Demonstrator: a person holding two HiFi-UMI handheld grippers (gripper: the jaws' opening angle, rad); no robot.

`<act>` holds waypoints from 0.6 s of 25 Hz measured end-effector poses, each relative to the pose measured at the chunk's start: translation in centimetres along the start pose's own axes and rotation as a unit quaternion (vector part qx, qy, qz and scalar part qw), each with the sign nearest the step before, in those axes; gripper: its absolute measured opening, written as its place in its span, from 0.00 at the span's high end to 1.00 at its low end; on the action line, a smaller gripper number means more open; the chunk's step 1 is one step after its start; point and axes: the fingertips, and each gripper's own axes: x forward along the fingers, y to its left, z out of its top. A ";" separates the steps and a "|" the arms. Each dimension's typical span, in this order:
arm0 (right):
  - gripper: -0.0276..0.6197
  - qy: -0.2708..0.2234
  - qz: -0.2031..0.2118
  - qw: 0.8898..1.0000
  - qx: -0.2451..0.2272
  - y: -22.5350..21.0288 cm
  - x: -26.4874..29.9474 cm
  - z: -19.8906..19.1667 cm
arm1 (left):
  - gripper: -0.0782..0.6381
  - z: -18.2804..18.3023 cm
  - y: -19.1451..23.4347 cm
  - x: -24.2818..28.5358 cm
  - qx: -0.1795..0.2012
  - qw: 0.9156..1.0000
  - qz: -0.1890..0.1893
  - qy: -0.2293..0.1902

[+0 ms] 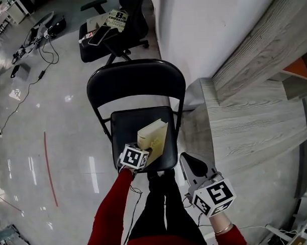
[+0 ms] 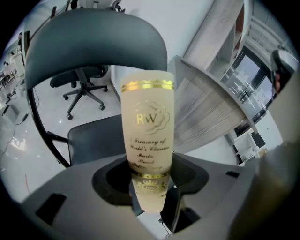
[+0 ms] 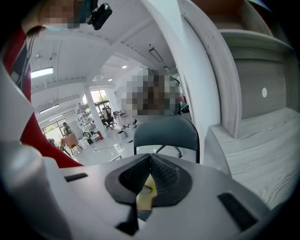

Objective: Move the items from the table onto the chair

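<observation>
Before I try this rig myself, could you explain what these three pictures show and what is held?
There is no robot here: a person in red sleeves holds a two-jaw gripper in each hand. The head view looks down from a camera on the person's head; the other two come from cameras riding on the grippers. The left gripper is clamped on a cream book with gold lettering, held over the seat of a black folding chair; whether it touches the seat I cannot tell. The right gripper has its jaws closed together and seems to carry nothing. The grey wood-grain table stands right of the chair.
</observation>
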 end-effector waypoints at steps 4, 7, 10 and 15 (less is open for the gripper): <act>0.94 0.009 0.003 1.000 0.007 -0.1 0.6 -0.5 | 0.56 1.9 2.1 1.7 -0.075 0.997 -0.023 -0.001; 0.94 0.017 0.005 1.000 0.013 -0.2 0.7 -0.9 | 0.56 2.6 3.6 2.6 -0.109 0.993 -0.030 0.024; 0.94 0.023 0.007 1.000 0.017 -0.2 0.7 -1.2 | 0.54 2.8 4.7 3.3 -0.121 0.991 -0.028 0.042; 0.94 0.030 0.008 0.999 0.018 -0.9 1.3 -1.4 | 0.50 3.7 5.9 4.7 -0.118 0.991 -0.011 0.066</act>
